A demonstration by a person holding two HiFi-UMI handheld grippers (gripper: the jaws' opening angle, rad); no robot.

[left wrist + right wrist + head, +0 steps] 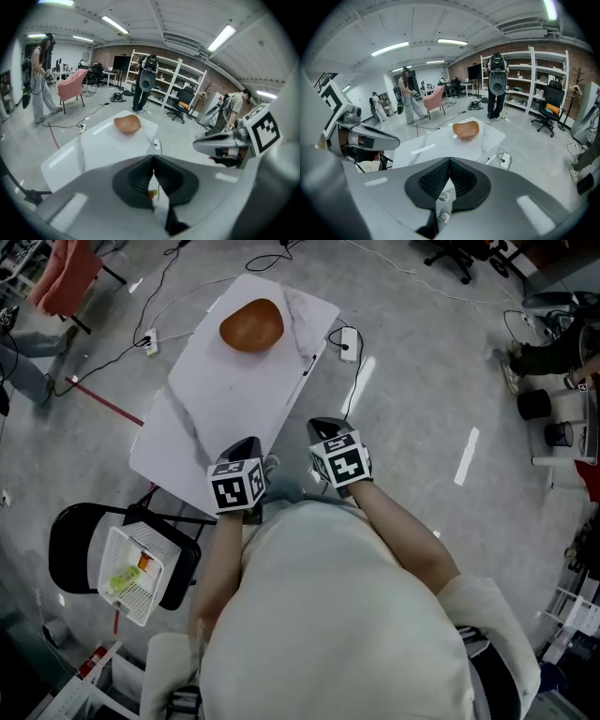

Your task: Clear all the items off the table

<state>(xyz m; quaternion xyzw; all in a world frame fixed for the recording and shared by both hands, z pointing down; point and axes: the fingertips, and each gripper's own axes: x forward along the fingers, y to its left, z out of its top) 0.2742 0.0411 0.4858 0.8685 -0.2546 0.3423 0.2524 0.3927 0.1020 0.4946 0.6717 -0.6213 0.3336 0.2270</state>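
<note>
Approach step, I judge: only the bowl [251, 324] is left on the counter [225, 399], well ahead of the fingers at its far end. Left gripper [246, 446] and right gripper [324, 426] sit side by side, angled down over the near edge, fingers closed on nothing. Next: reach forward, open fingers over the bowl's rim.

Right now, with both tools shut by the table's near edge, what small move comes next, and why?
Probably open the left tool and reach it toward the brown bowl. That bowl looks like the only item on the table, at its far end, and the left tool and right tool are both shut, well short of it.
</note>
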